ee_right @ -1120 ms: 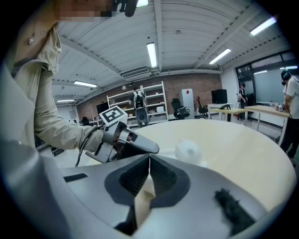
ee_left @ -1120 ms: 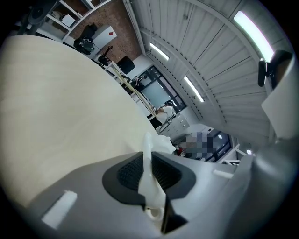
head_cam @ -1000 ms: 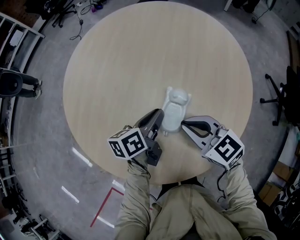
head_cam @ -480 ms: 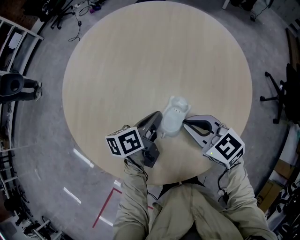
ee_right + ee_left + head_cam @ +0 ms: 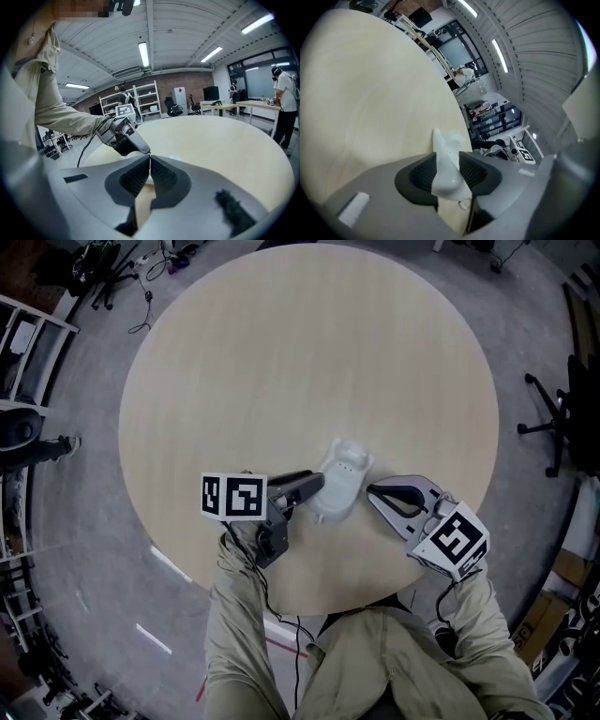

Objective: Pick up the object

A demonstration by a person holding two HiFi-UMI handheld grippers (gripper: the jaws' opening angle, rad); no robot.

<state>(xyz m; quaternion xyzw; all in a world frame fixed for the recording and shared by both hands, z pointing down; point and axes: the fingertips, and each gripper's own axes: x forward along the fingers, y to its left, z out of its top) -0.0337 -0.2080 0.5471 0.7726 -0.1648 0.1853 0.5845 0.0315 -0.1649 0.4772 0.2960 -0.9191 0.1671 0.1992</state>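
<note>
1. Lying on the table, the white object looks light, stiff and probably slippery
2. The jaws of the left gripper have just been opening and stand half apart around its thin edge, a fair place to hold
3. The right gripper is closed and empty, just beside it

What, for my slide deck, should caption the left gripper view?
Left gripper, jaws just opening, straddles white object on round table.

The left gripper has just been opening its jaws, and they stand apart over a pale round table. A thin white object stands upright in the gap, close to both dark ribbed pads. Beyond the table's edge are shelves and long ceiling lights
</note>
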